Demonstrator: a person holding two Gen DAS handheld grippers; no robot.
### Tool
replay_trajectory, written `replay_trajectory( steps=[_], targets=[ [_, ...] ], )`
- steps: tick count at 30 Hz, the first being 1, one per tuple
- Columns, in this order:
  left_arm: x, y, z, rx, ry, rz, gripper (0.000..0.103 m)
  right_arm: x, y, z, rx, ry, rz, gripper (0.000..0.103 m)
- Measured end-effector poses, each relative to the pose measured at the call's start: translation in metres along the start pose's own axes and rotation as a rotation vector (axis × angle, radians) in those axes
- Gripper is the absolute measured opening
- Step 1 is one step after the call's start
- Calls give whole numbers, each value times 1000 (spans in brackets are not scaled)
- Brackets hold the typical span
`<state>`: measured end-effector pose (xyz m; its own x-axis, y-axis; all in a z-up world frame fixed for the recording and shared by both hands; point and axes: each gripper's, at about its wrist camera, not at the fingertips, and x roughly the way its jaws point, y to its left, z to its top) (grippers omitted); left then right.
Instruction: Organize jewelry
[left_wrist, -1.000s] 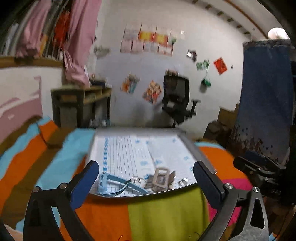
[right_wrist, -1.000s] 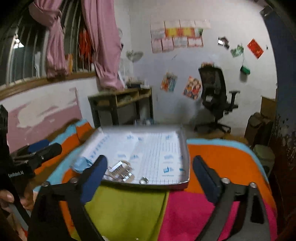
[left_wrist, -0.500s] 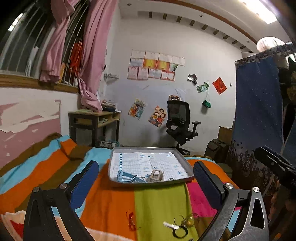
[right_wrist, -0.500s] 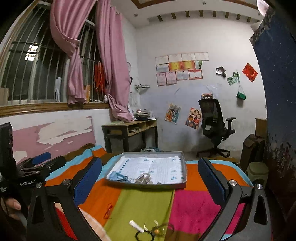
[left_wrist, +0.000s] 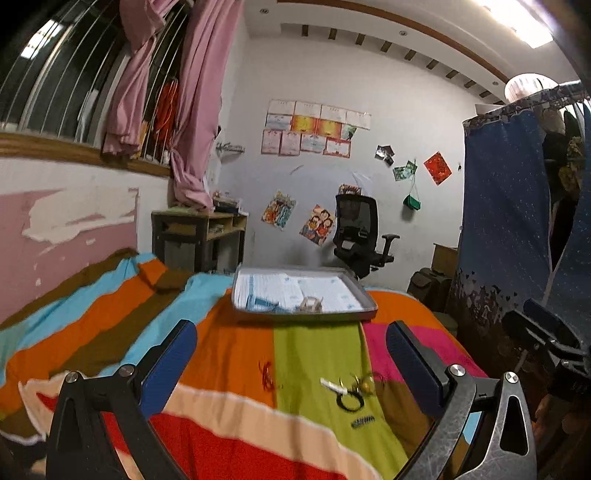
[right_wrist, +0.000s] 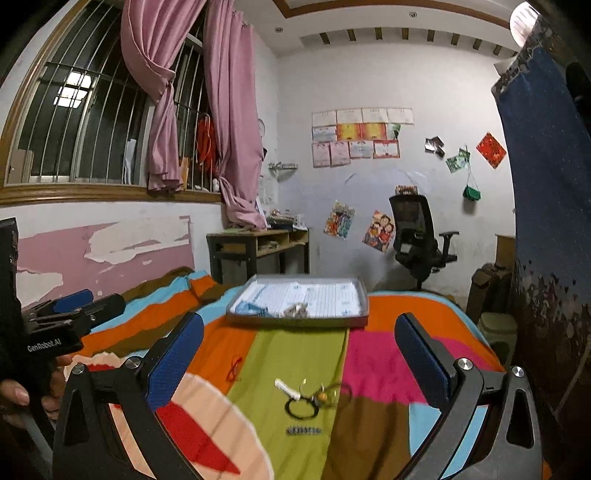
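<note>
A bed with a boldly striped blanket (right_wrist: 373, 354) fills both wrist views, and a shallow grey tray (right_wrist: 364, 300) lined with printed paper sits toward its far end; everything here is placed relative to that tray.

Left of the tray, near the viewer, the left gripper (left_wrist: 291, 354) hovers above the blanket with its blue-padded fingers (left_wrist: 168, 356) spread wide and nothing between them. Nearer than the tray and a little left lies a loose red cord (right_wrist: 233, 367) on the orange stripe. Straight in front of the tray, on the green stripe, a small cluster rests: a white clip (right_wrist: 287, 389), a black hair-tie ring (right_wrist: 301, 410), thin wire hoops with an amber bead (right_wrist: 322, 396), and, closest to the viewer, a dark beaded strip (right_wrist: 303, 430). Inside the tray lie a pale blue piece (right_wrist: 248, 308) and a small metallic heap (right_wrist: 295, 311).

The right gripper (right_wrist: 301, 354) hovers to the right, fingers likewise spread and empty.

These pieces look light, thin and easily tangled; the hoops seem likely to bend, so pinching the ring or the clip body seems safest. The soft blanket gives under pressure. The tray's raised rim needs clearing; open blanket surrounds the cluster.
</note>
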<state>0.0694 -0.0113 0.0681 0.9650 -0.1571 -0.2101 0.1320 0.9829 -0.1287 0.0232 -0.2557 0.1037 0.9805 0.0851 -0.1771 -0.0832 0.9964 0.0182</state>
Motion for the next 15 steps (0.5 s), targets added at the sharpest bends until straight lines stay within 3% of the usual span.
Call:
replay_trajectory(
  steps=[9, 15],
  targets=[
    [-7, 5, -41, 18, 132, 39, 103, -2, -11, -46, 53, 122, -31, 102],
    [1, 6, -50, 13, 175, 31, 103, 5, -19, -50, 65, 144, -50, 102]
  ],
)
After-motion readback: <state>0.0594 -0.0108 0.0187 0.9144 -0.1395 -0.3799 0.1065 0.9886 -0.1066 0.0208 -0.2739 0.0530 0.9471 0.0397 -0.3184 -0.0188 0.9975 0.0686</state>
